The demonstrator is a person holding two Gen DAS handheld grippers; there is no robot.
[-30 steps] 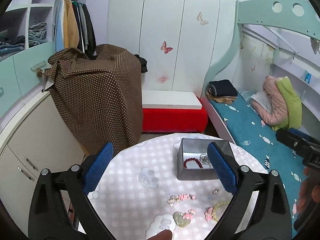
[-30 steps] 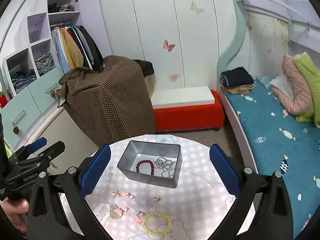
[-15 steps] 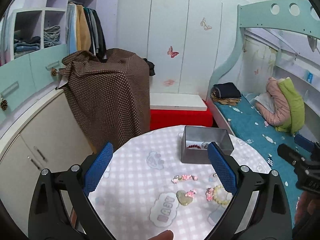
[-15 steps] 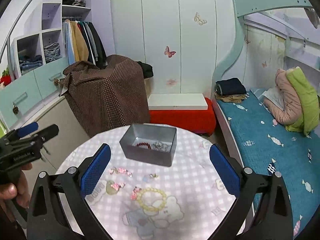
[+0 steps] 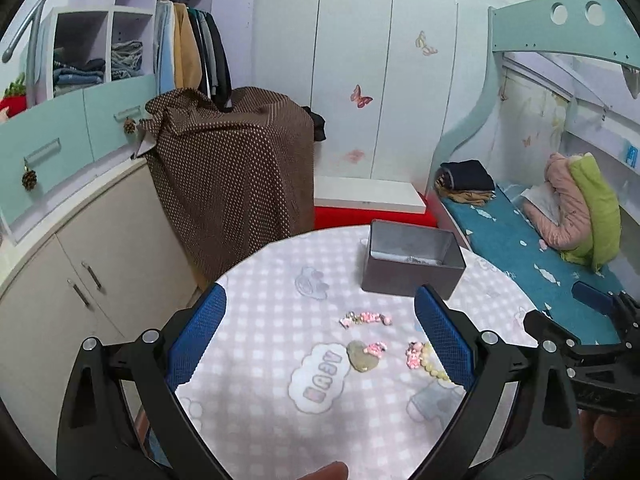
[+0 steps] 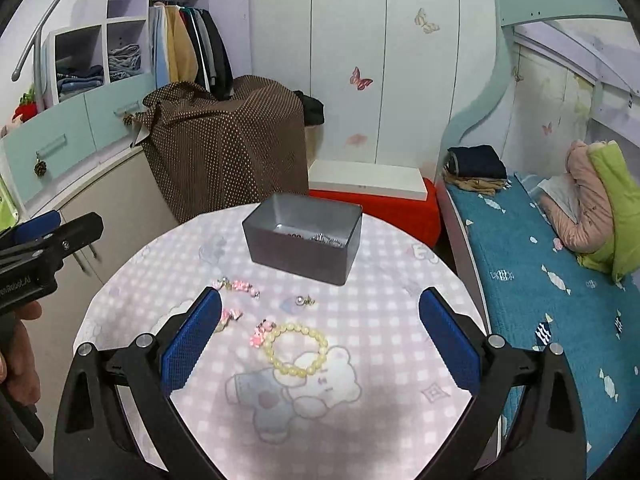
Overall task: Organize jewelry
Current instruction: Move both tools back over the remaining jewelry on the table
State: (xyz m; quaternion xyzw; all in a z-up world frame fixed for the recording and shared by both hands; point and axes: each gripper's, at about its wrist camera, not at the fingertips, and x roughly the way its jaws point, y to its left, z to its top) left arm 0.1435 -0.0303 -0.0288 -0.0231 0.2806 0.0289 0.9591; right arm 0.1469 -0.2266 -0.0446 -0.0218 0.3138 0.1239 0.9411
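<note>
- Right wrist view: my right gripper (image 6: pixel 320 340) is spread wide and holds nothing; it hangs above the near part of the round table (image 6: pixel 400 272), and the cream bead bracelet (image 6: pixel 296 350) lies between its blue pads on the cloth.
- Left wrist view: my left gripper (image 5: pixel 320 340) is just as wide and empty, and the heart pendant (image 5: pixel 362 358) and pink charm chain (image 5: pixel 366 318) sit between its pads.
- The bracelet is a limp loop, I judge; pinching one bead could let it slide out or drag the pink charm (image 6: pixel 260 334) touching its left side.
- The small earring (image 6: pixel 304 301) and the chain look too flat for broad pads; a closing pad may catch the cloth instead and shift everything.
- The grey tin (image 6: pixel 304 240) stands toward the far edge and already holds some pieces; it looks light, so a bump on its rim could push it off that edge.
- Both claws work the same patch, so they may collide.
</note>
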